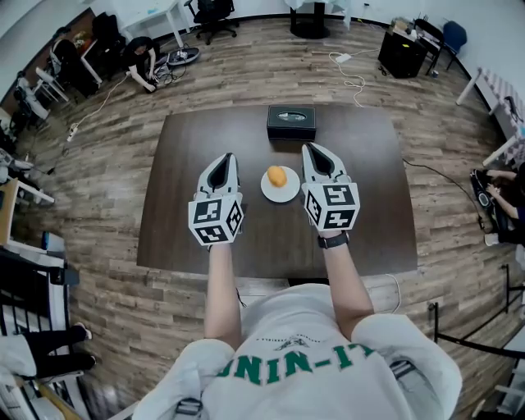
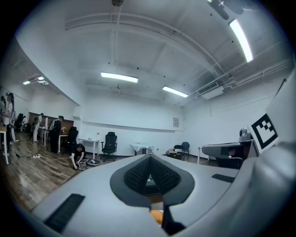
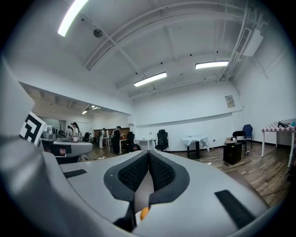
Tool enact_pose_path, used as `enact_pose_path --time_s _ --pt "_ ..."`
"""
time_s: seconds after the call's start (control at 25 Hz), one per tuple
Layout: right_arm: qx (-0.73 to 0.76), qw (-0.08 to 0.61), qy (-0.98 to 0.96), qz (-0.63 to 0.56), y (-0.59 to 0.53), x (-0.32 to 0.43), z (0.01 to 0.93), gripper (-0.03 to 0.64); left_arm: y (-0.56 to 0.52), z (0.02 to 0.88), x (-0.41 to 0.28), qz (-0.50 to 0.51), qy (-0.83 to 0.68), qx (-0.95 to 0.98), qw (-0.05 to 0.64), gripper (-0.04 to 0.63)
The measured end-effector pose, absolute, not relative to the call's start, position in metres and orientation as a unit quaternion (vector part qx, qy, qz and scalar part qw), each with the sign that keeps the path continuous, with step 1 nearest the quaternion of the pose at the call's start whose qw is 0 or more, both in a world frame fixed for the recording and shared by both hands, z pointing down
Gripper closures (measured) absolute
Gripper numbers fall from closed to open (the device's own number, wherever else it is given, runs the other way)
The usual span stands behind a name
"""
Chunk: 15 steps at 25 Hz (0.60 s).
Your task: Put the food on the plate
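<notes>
An orange round piece of food [image 1: 277, 176] lies on a small white plate [image 1: 268, 192] in the middle of the dark brown table [image 1: 184, 225]. My left gripper [image 1: 223, 157] hovers just left of the plate and my right gripper [image 1: 312, 150] just right of it, both pointing away from me and above the tabletop. Both are shut with nothing between their pads. In the left gripper view the closed jaws [image 2: 150, 157] hide most of the table, and a sliver of the orange food [image 2: 157, 216] shows below them. The right gripper view shows its closed jaws [image 3: 148, 152] with the food [image 3: 144, 213] peeking underneath.
A black box [image 1: 291, 122] stands on the table just behind the plate. Wood floor surrounds the table, with cables [image 1: 351, 70], office chairs [image 1: 212, 14] and desks along the far wall. A person crouches at the back left [image 1: 143, 64].
</notes>
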State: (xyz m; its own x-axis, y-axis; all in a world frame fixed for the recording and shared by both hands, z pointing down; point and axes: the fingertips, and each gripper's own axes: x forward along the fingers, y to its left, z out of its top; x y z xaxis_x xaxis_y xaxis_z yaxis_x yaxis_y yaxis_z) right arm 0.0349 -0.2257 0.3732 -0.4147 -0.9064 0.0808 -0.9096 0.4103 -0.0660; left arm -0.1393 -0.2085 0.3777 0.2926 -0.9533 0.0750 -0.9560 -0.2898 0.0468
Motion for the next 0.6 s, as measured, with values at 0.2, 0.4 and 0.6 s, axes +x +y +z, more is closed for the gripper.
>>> enact_pose_path --time_s 0.2,0.4,0.6 --pt "0.538 0.021 -0.841 0.052 -0.227 0.033 0.376 0.601 -0.21 0.379 -0.141 0.014 -0.595 0.803 0.042 0.584" --pt "0.539 0.024 -0.84 0.051 -0.232 0.033 0.376 0.601 -0.217 0.383 -0.14 0.015 -0.591 0.805 0.046 0.584" --pt "0.539 0.027 -0.84 0.052 -0.236 0.035 0.379 0.601 -0.224 0.388 -0.136 0.015 -0.588 0.807 0.051 0.584"
